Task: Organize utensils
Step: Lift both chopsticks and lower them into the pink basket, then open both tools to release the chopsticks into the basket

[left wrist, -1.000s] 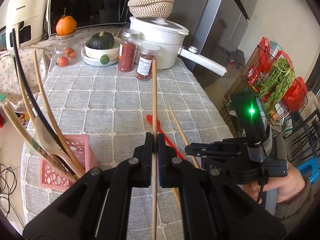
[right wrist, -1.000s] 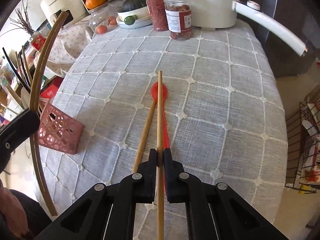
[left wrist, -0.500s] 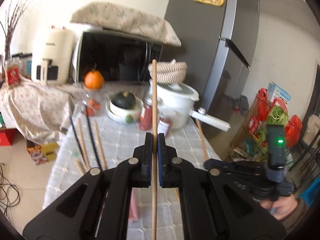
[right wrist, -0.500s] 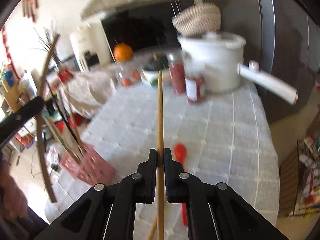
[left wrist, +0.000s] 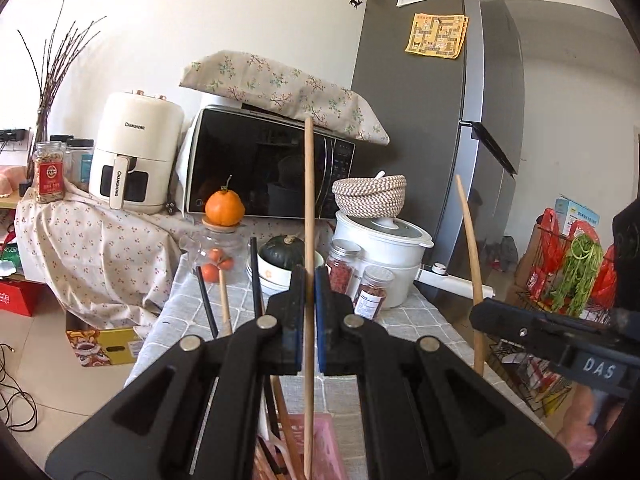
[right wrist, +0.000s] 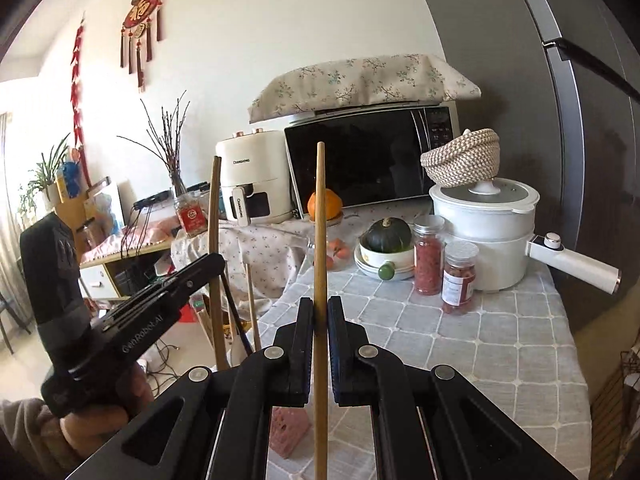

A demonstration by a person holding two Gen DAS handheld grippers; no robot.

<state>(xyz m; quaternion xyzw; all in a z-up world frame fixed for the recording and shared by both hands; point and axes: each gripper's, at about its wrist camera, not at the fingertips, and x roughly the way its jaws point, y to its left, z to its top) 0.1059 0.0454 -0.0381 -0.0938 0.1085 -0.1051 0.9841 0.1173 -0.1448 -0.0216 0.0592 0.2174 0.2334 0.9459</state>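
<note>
The left gripper is clamped tight on a pale wooden chopstick, which stands upright between its pads and runs down past them toward the pink basket directly below. That basket sits at the near edge of the grey checked tablecloth, and it already holds several utensils, among them black chopsticks and wooden ones whose tips rise to the left of the gripped stick. The right gripper is likewise closed fully on a second wooden chopstick, also held upright, with the pink basket showing just below and left of its fingers. From the left wrist view, the right gripper and its stick appear to the right of the basket; from the right wrist view, the left gripper stands to the basket's left, above it. At the far end of the tablecloth from the basket stand two jars, a white pot and a green squash in a bowl.
</note>
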